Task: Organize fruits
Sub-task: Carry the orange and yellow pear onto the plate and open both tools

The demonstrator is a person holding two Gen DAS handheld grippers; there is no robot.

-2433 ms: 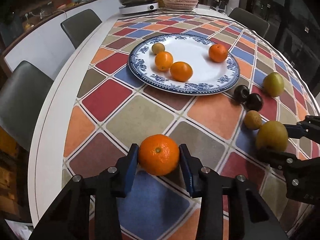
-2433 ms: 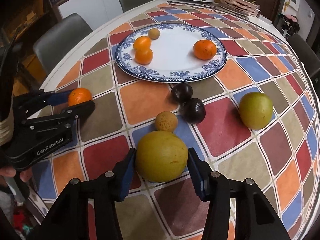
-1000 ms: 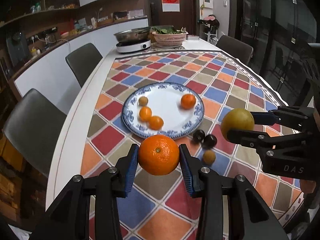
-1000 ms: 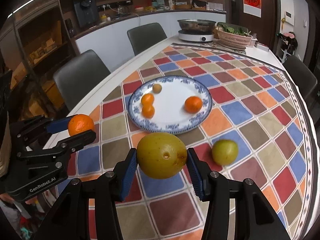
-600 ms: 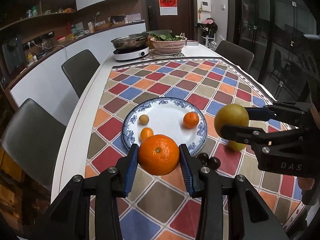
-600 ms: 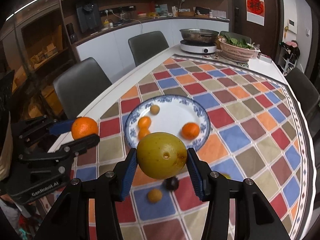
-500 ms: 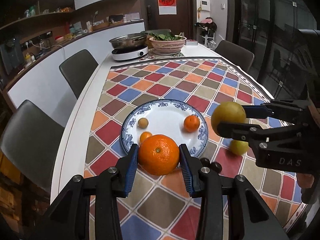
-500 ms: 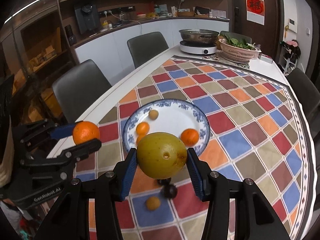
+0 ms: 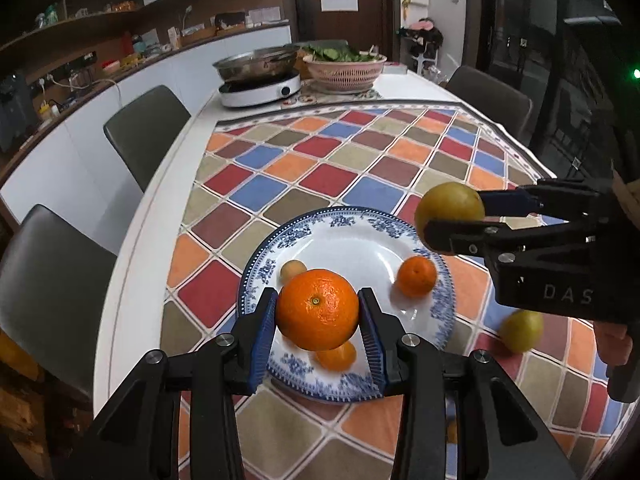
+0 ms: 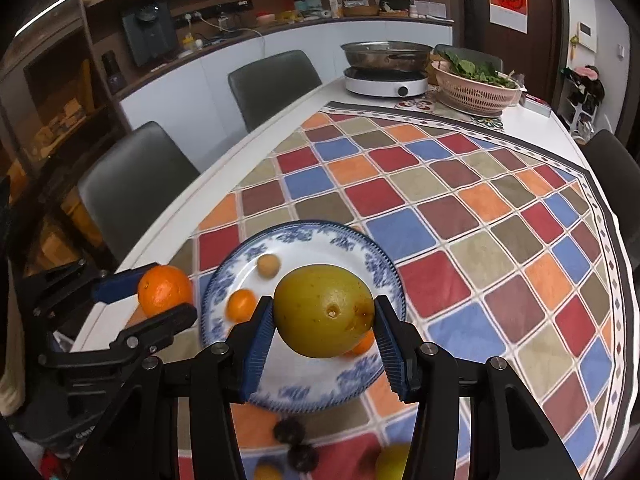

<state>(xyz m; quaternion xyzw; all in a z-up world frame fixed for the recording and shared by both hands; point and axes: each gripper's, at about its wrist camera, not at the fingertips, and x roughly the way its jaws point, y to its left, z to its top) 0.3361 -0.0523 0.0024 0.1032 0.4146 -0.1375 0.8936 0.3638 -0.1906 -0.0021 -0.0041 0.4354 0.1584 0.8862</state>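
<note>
Holding an orange in the left gripper, blue pads pinched on both its sides, up in the air over the near-left rim of the plate. On the plate: a small tan fruit far left, a small orange partly hidden under the held one, and a mandarin right of centre. Right gripper is closed on a pear, yellow-green, pads touching both sides, airborne over the plate's right side; in the left view it sits above the far-right rim. A second yellow-green fruit lies on the cloth right of the plate, apart from it. Two dark fruits on the cloth near the plate's near edge, blurred. Far end of the table: cooker with pan left, basket of greens right. Chairs along the left side.
</note>
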